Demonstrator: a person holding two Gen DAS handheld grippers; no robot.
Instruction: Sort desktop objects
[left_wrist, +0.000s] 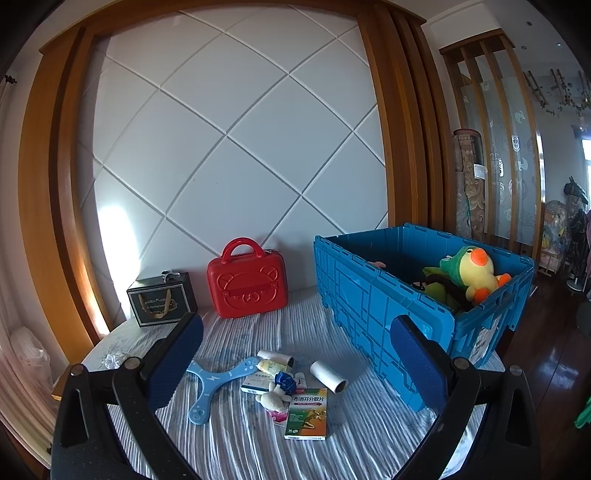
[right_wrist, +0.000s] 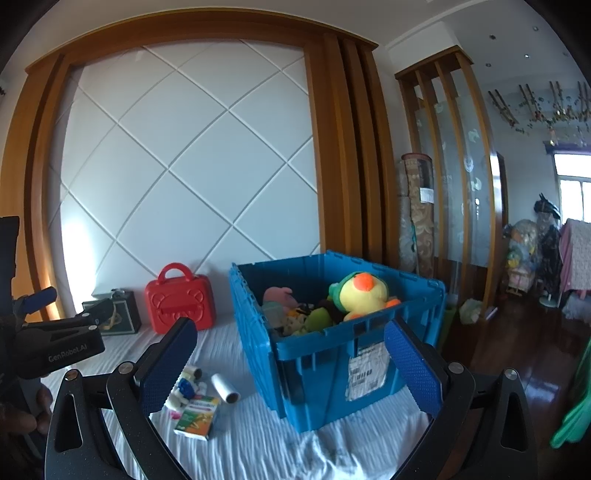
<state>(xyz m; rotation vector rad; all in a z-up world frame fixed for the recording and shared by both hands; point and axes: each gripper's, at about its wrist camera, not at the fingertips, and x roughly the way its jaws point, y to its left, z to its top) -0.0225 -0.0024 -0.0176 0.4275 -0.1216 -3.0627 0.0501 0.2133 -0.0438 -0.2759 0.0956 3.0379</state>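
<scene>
A blue crate (left_wrist: 373, 306) (right_wrist: 314, 354) stands on the striped table and holds plush toys, a yellow duck (left_wrist: 471, 273) (right_wrist: 360, 295) on top. In front of it lies a small pile: a green medicine box (left_wrist: 307, 413) (right_wrist: 197, 415), a white roll (left_wrist: 328, 376) (right_wrist: 225, 387), a blue boomerang (left_wrist: 212, 384), a small white plush (left_wrist: 273, 397) and a blue ball (left_wrist: 285, 382). My left gripper (left_wrist: 297, 363) is open and empty above the pile. My right gripper (right_wrist: 291, 369) is open and empty in front of the crate. The left gripper also shows at the left edge of the right wrist view (right_wrist: 55, 332).
A red bear-faced case (left_wrist: 246, 282) (right_wrist: 180, 301) and a dark gift box (left_wrist: 161, 298) (right_wrist: 118, 314) stand against the white panelled wall. A crumpled wrapper (left_wrist: 112, 360) lies at the table's left. The wooden floor lies to the right of the table.
</scene>
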